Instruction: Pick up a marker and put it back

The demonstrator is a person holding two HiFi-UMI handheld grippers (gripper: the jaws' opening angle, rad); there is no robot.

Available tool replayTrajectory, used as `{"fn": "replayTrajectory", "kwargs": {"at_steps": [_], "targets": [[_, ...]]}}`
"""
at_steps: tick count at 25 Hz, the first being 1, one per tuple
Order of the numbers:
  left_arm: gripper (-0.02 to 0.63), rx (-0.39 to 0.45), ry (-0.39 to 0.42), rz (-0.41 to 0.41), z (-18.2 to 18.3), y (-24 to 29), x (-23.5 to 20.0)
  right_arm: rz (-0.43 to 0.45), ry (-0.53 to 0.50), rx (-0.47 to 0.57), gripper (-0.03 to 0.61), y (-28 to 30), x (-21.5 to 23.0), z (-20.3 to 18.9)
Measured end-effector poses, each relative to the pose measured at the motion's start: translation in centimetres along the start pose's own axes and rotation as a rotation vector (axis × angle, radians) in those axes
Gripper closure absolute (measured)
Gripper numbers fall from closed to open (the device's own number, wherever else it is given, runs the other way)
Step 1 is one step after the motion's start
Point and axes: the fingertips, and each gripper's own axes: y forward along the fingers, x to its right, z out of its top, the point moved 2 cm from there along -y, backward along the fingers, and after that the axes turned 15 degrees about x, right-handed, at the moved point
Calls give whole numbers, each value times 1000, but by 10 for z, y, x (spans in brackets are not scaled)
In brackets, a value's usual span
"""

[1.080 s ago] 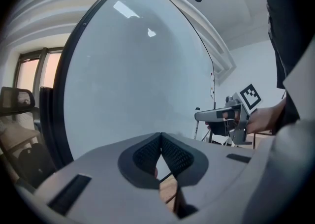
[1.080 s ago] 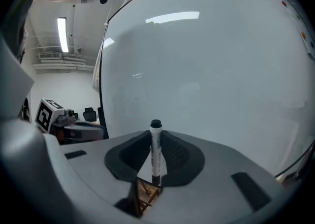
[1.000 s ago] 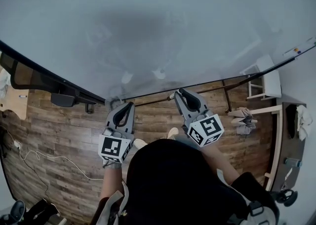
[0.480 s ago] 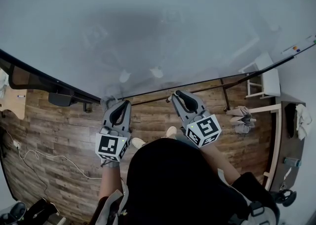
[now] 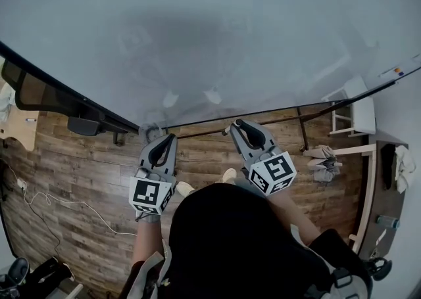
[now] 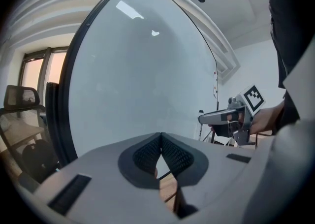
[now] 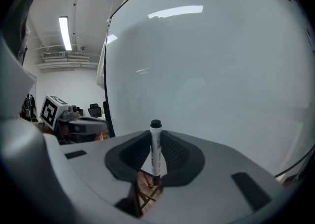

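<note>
In the head view the marker (image 7: 156, 151) cannot be seen, since the right tool (image 5: 231, 128) covers it; in the right gripper view its print is too blurred to read. The whiteboard (image 5: 210, 35) runs past the top and side edges, and the small coloured dots (image 5: 396, 70) at its right are perhaps magnets.

The left gripper (image 5: 156, 141) sits at nine o'clock of the right gripper (image 5: 237, 129), both pointing at the whiteboard (image 5: 210, 35) at twelve o'clock.
</note>
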Motion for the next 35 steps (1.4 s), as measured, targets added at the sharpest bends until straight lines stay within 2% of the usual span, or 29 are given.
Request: {"fn": "replayTrajectory", "kwargs": {"at_steps": [13,24,28,31,35], "targets": [[605,-8,-3,40,-2,-38,-21,41,38,42,500,34,-35,15],[605,1,4,125,-1,-86,-50,130,58,79,500,69,-88,21],[604,-42,-15,164,-2,-107,-58,165,65,95,500,80,-110,22],[605,-20,-10,180,-2,-120,-66,188,70,105,500,90,-125,23],[604,-42,-1,209,0,-136,-74,217,59,110,500,102,-144,18]]}}
